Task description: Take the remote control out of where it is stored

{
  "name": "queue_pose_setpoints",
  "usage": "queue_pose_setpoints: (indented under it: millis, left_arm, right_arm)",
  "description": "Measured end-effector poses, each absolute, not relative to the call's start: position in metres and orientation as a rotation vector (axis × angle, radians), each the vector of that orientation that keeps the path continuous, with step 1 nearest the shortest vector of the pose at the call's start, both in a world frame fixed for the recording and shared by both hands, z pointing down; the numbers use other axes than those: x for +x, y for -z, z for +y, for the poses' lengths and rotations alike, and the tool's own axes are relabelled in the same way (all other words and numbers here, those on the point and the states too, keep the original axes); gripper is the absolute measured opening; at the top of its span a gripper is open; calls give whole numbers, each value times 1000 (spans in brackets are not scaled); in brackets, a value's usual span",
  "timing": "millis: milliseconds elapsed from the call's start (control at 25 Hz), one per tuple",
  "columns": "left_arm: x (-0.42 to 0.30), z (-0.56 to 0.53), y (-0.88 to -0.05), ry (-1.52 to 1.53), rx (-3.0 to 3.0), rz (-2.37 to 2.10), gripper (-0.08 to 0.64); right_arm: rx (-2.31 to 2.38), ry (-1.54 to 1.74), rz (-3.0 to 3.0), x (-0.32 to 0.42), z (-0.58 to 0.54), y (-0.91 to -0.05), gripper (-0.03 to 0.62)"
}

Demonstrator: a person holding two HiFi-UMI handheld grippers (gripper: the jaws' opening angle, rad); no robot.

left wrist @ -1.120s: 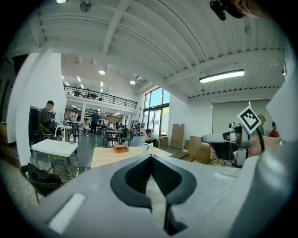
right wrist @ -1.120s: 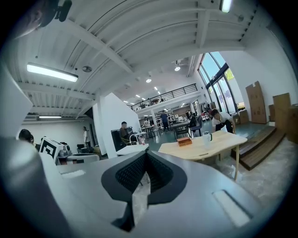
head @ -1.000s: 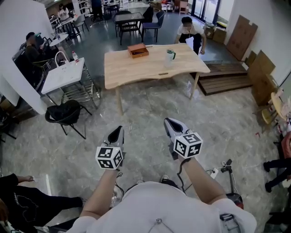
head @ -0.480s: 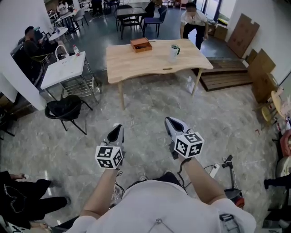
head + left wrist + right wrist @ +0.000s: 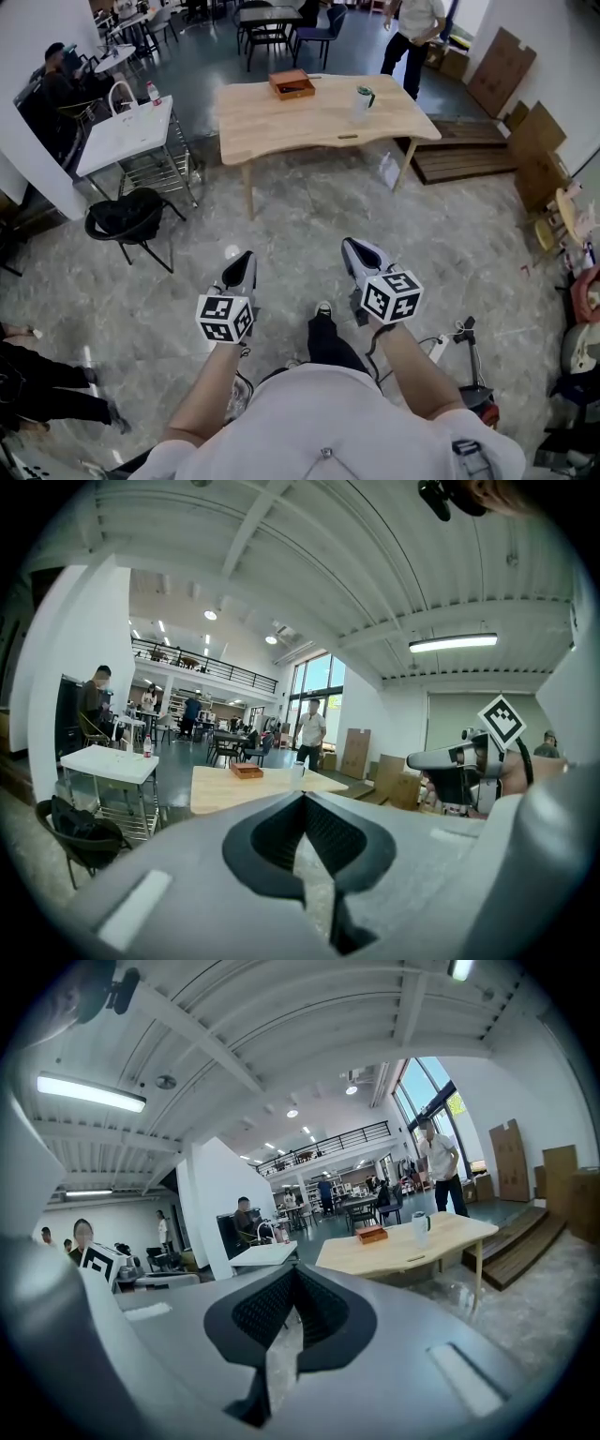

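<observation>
Room: big open hall, grey marbled floor (image 5: 309, 225); head view looks steeply down on it

- Wooden desk (image 5: 319, 117): far ahead, well apart from both claws. On top: brown box (image 5: 292, 84) nr far edge; cup (image 5: 362, 101) to its right, not touching it
- Remote control: not made out in any view
- Left claw (image 5: 242, 264): held over bare floor, pointing fwd toward wooden desk. Jaws closed tip to tip, nothing btwn them (left gripper view)
- Right claw (image 5: 350, 247): beside left one, apart from it, same heading, over floor. Jaws closed, nothing btwn them (right gripper view)
- White desk (image 5: 127, 136): left of wooden desk, bottle (image 5: 153, 92) on far edge; black chair (image 5: 131, 220) just on its near side
- Person (image 5: 412, 28): standing beyond wooden desk's far-right corner
- Cardboard sheets (image 5: 502, 70): leaning on right wall; low wooden platform (image 5: 469, 159) below them
</observation>
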State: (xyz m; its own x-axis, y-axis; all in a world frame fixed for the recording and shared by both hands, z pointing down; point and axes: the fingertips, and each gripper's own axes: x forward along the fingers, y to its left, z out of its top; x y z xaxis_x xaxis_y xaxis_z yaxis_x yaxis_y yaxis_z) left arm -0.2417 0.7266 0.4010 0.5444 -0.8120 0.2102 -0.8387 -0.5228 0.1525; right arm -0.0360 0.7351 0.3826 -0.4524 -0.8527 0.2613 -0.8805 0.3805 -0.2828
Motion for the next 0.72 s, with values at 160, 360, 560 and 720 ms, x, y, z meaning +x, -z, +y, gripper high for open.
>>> queue_pose_setpoints:
  millis: [160,360,560,720]
  left_arm:
    - [-238,700,-408,-173,2547,-1383,0]
    - [-227,654,-413,-195,2547,-1381,0]
    - [-213,587,-412,-211,2522,-1417,0]
    - [-196,523,-405,-220,2516,-1438,0]
  right_arm:
    - [1601,-600,-2555,-33,709,-391,28]
    - [1585,-612,-2569,-24,657,-398,28]
    - [1551,-634,-2599,-9,587,-396,28]
    - [1507,-639,-2613,5,522,-393,28]
